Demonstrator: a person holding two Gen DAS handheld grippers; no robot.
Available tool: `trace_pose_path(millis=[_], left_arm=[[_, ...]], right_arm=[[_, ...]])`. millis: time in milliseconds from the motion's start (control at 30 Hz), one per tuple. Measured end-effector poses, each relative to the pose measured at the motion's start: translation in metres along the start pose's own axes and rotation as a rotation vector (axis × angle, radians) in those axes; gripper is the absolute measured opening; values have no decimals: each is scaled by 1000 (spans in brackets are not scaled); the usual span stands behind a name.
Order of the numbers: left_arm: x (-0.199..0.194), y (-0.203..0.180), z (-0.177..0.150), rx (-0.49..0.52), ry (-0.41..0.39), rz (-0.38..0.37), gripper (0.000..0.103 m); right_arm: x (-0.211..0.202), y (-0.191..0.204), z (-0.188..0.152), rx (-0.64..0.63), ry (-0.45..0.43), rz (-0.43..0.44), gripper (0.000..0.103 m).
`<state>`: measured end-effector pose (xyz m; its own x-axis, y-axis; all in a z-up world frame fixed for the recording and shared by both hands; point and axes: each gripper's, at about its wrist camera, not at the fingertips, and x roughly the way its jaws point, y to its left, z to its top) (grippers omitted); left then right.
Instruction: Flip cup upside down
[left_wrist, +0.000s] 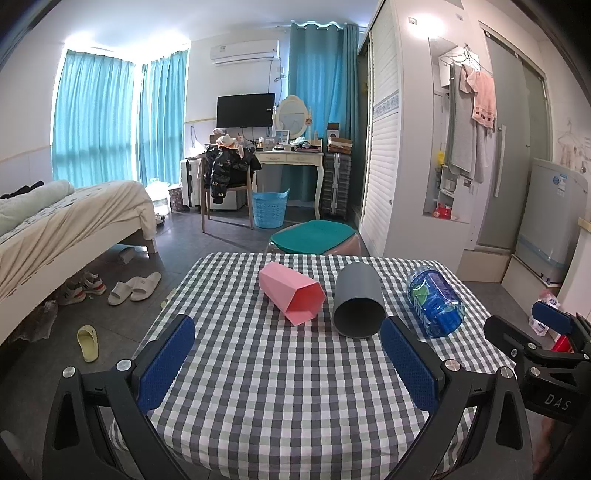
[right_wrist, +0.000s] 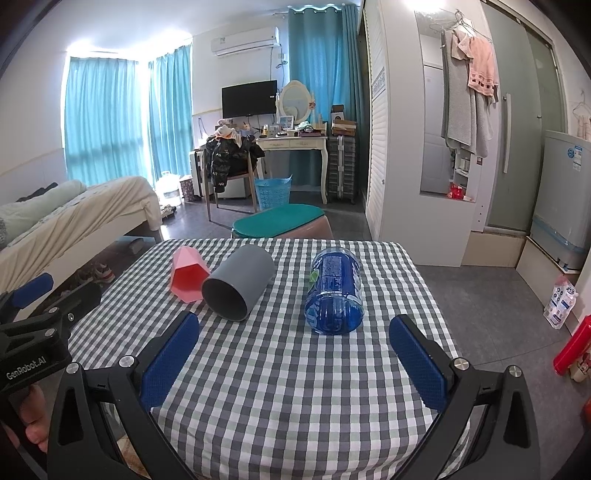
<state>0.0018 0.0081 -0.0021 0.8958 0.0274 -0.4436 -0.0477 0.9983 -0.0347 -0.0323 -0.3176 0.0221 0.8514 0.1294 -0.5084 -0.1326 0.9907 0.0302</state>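
Three cups lie on their sides on the checkered table (left_wrist: 280, 387), mouths toward me. A pink hexagonal cup (left_wrist: 290, 293) is on the left, a grey round cup (left_wrist: 356, 301) in the middle, a blue translucent cup (left_wrist: 436, 301) on the right. They also show in the right wrist view: pink cup (right_wrist: 186, 277), grey cup (right_wrist: 238, 282), blue cup (right_wrist: 334, 291). My left gripper (left_wrist: 288, 362) is open and empty, short of the pink and grey cups. My right gripper (right_wrist: 295, 363) is open and empty, short of the blue cup.
A stool with a green cushion (left_wrist: 314, 230) stands just past the table's far edge. A bed (left_wrist: 55, 225) is at the left, with slippers (left_wrist: 135, 288) on the floor. A white wardrobe (left_wrist: 388, 129) and a washing machine (left_wrist: 550, 221) are at the right.
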Motion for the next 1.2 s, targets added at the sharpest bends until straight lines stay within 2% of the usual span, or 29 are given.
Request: trace_pose_path(millis=[1200], left_arm=[[1, 0, -1, 0, 0, -1, 103]], right_arm=[[2, 2, -5, 3, 2, 3, 103]])
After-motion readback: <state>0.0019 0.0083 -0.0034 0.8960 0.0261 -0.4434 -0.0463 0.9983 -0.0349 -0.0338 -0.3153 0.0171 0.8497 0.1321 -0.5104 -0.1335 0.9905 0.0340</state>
